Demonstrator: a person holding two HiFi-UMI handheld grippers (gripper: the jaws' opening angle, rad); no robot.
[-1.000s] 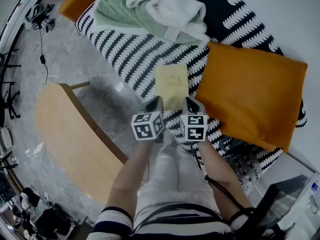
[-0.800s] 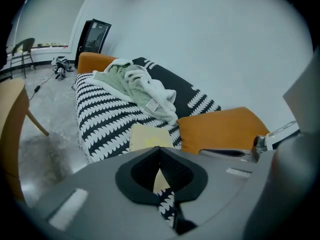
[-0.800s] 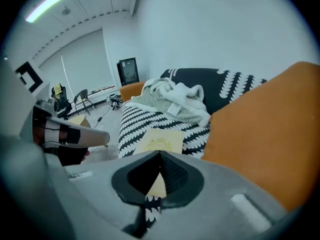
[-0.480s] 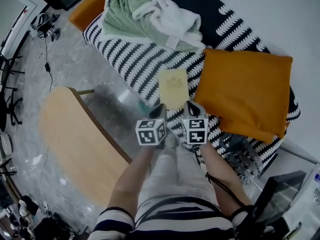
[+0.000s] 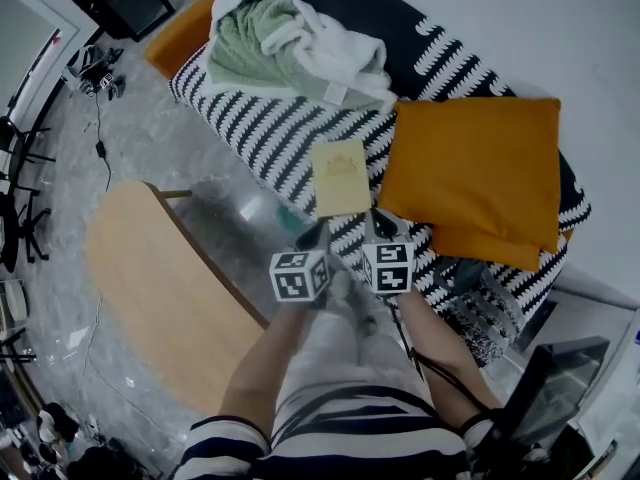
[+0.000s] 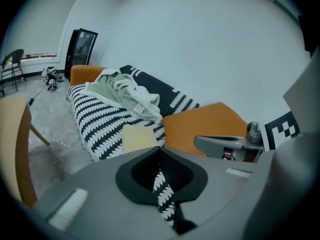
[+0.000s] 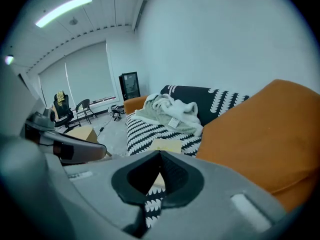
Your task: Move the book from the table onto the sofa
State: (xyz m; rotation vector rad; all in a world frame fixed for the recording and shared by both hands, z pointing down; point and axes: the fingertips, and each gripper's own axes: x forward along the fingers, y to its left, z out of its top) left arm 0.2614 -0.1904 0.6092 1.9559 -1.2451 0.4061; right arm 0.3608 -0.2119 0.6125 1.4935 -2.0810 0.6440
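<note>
— Whereabouts of the book [image 5: 340, 176]?

— Flat on the striped seat of the sofa [image 5: 262, 118], cover up, just left of the orange cushion [image 5: 470, 173] and on the near side of a heap of green and white cloth [image 5: 290, 43], perhaps a blanket and a robe. Well apart from the wooden table [image 5: 160, 288] at the near left.

— Held by anything?

— No. Jaws of the left gripper [image 5: 315, 231] pressed fully together on nothing, hovering just short of the book's near edge. Same for the right gripper [image 5: 381, 224]: closed tight, empty, side by side with the left.

— Confirmed in the gripper views?

— Yes. Tips meeting in both, only sofa pattern visible through the slit below, book beyond them on the seat.
</note>
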